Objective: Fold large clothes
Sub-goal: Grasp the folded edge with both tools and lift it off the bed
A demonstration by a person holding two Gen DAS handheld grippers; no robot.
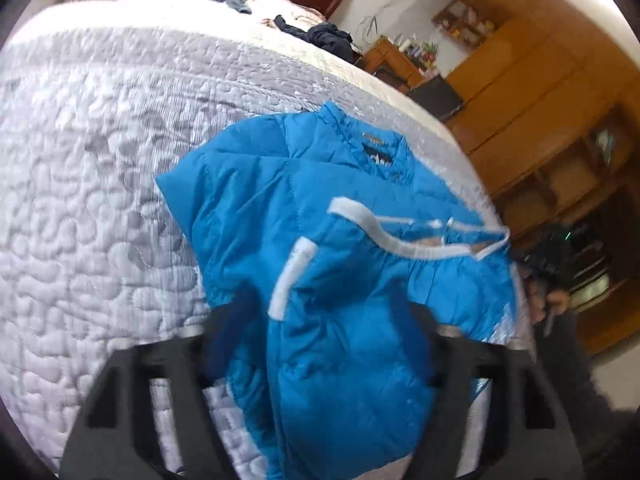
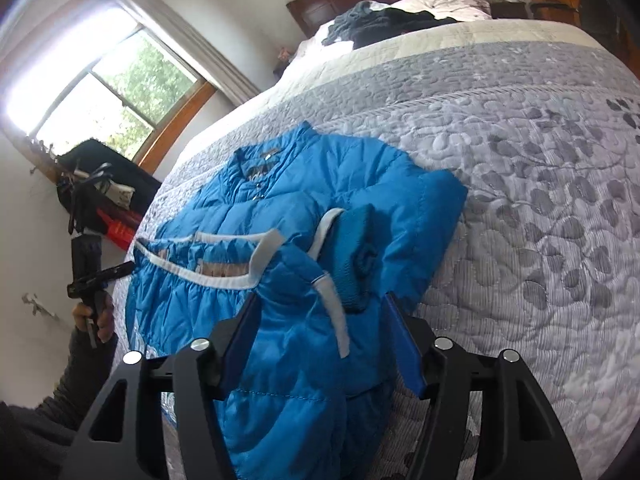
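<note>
Left wrist view: our left gripper (image 1: 324, 320) stands with fingers apart over the blue jacket (image 1: 320, 208), which lies on the quilted bed (image 1: 100, 160)'s right part.

Right wrist view: our right gripper (image 2: 320, 332), fingers likewise apart, hovers above the jacket's near edge.

Window (image 2: 100, 92) glare; blur (fisheye edges)

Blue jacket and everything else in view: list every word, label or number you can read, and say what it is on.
Neck label inside the collar of the blue jacket: there is white lettering, but it is too blurred to read.
Nothing else on the jacket, the quilt or the shelves carries legible text.
</note>
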